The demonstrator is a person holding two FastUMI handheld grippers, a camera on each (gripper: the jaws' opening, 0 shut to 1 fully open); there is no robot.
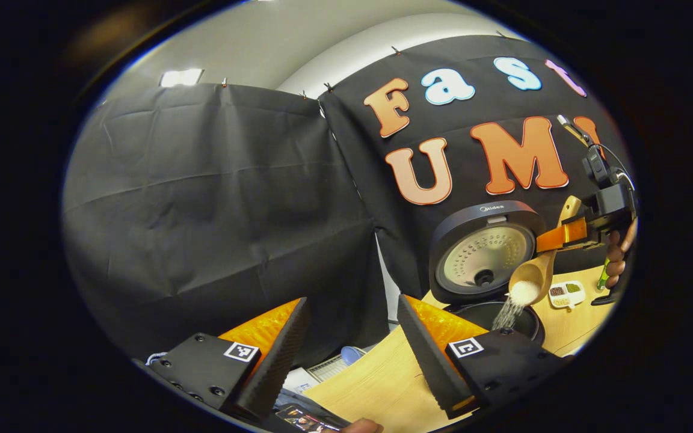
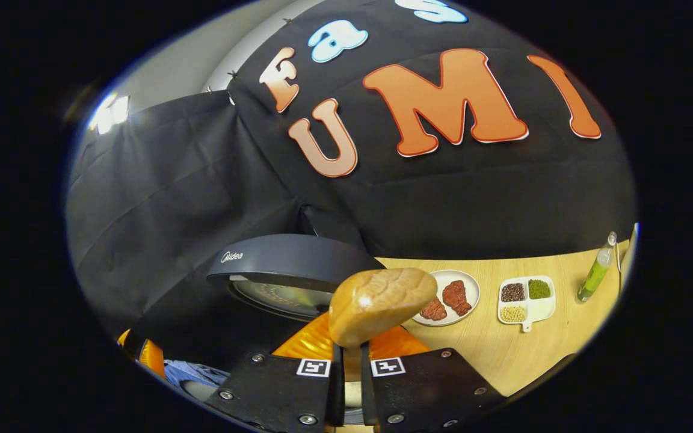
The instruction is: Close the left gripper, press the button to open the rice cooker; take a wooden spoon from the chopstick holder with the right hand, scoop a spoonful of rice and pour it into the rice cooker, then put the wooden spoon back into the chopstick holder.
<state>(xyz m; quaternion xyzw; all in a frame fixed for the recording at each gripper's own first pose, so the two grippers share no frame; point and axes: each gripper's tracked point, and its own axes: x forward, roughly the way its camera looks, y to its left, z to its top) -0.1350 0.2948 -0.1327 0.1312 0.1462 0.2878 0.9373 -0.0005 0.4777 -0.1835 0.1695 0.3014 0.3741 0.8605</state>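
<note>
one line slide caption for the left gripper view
Right gripper tips the wooden spoon, pouring rice into the open rice cooker.

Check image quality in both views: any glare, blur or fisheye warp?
Left gripper view: sharp; falling rice smears into streaks below the wooden spoon; ceiling light blown out; wall edges bow toward the rim. Right gripper view: small glare spot on the spoon's back; rice cooker lid and divided dish stay crisp; table edge curves.

My left gripper (image 1: 351,352): fingers wide apart, nothing between them.
Rice cooker (image 1: 486,258): I see its lid up.
Wooden spoon (image 1: 533,278): tipped, rice (image 1: 510,311) falling into the pot.
</note>
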